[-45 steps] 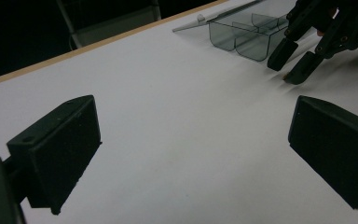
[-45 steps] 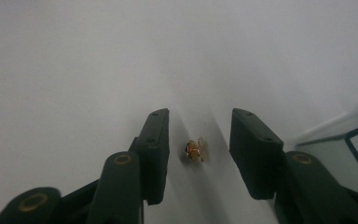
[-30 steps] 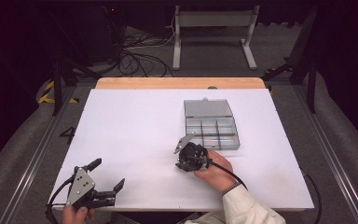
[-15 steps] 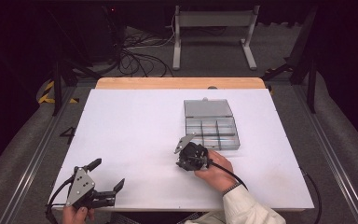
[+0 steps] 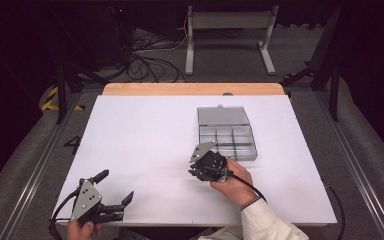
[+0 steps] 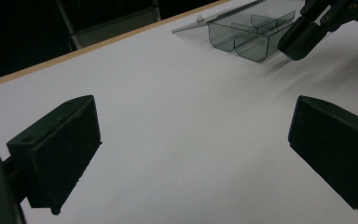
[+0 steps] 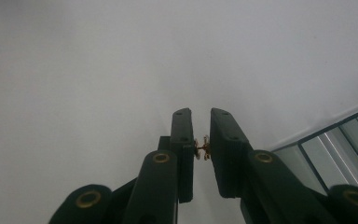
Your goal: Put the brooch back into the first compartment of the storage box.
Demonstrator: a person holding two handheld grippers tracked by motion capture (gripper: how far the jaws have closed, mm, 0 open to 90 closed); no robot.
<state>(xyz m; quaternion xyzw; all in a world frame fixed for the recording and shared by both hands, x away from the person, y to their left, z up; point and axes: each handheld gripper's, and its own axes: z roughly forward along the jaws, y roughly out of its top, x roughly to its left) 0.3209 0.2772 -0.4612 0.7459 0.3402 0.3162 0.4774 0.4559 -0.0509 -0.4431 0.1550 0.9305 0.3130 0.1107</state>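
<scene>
Pinching a small brass-coloured piece [image 7: 201, 148] between the nearly closed jaws of your right tool [image 5: 198, 165], you hold it just above the white tabletop [image 5: 145, 135] beside the clear compartment box [image 5: 227, 134], while your left tool [image 5: 114, 191] rests wide apart.

A tiny gold-coloured metal piece [image 7: 201, 148] sits pinched between the right claw [image 7: 200, 122] pads, just beside the clear compartment box [image 7: 335, 149].
</scene>
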